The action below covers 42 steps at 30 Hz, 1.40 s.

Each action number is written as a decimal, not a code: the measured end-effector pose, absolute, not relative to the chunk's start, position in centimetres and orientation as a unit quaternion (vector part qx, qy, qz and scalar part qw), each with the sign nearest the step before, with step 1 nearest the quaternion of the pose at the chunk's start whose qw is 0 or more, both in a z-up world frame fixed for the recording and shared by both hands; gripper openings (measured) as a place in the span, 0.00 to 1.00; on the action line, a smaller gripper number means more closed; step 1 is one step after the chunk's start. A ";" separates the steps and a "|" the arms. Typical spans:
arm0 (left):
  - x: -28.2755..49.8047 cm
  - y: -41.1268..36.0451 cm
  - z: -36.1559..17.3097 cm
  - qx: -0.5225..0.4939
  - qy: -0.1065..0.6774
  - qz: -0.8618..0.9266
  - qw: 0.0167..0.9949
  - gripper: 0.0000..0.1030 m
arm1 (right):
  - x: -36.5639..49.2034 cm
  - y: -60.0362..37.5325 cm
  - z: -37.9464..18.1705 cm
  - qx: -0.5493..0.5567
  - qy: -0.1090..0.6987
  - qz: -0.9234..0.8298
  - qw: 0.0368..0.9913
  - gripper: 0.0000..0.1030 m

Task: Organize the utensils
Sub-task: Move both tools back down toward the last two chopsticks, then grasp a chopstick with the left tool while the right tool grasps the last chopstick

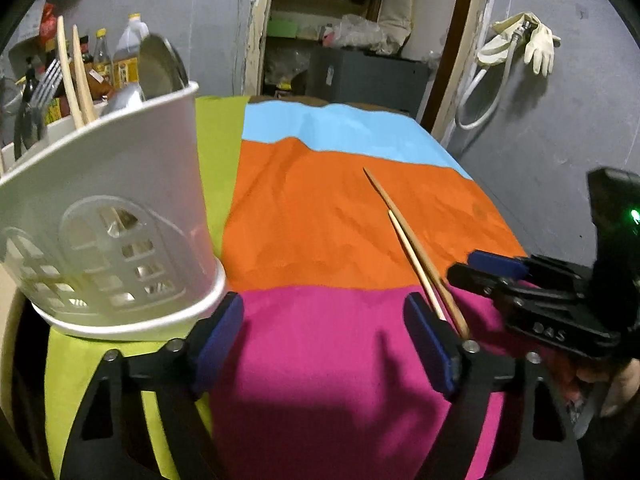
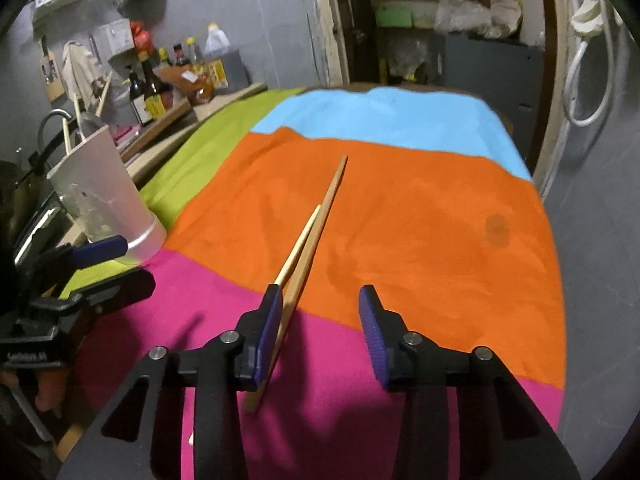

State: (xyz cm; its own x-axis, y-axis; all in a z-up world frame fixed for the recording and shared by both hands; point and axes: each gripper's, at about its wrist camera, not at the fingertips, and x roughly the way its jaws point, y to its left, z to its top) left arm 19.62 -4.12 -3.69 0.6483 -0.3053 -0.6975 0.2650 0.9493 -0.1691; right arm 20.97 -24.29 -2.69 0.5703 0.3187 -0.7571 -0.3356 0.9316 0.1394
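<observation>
Two wooden chopsticks [image 2: 316, 236] lie side by side on the orange and magenta cloth; they also show in the left wrist view [image 1: 404, 228]. My right gripper [image 2: 320, 332] is open, its left pad [image 2: 267, 336] beside the chopsticks' near ends. It appears in the left wrist view [image 1: 486, 270] at the right. My left gripper [image 1: 324, 340] is open and empty, next to a white utensil holder [image 1: 108, 216] with chopsticks, a fork and a spoon inside. The holder also shows in the right wrist view [image 2: 100, 192].
The table wears a cloth [image 2: 400, 208] of green, blue, orange and magenta panels. Bottles [image 2: 152, 92] stand on a counter at the left. A doorway with shelves [image 1: 344, 20] lies beyond the table. Gloves and a hose [image 1: 520, 44] hang on the right wall.
</observation>
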 end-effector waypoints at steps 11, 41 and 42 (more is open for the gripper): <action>20.3 -5.1 -3.5 -0.036 0.417 -0.193 0.887 0.51 | 24.6 -22.9 -3.8 -0.027 0.470 0.178 0.864 0.22; 28.3 -9.3 -5.5 -0.057 0.496 -0.213 0.840 0.03 | 29.0 -28.2 -3.2 0.093 0.474 0.203 0.852 0.08; 28.1 -9.0 -5.4 -0.055 0.496 -0.209 0.841 0.03 | 29.3 -28.0 -3.2 0.097 0.476 0.206 0.849 0.08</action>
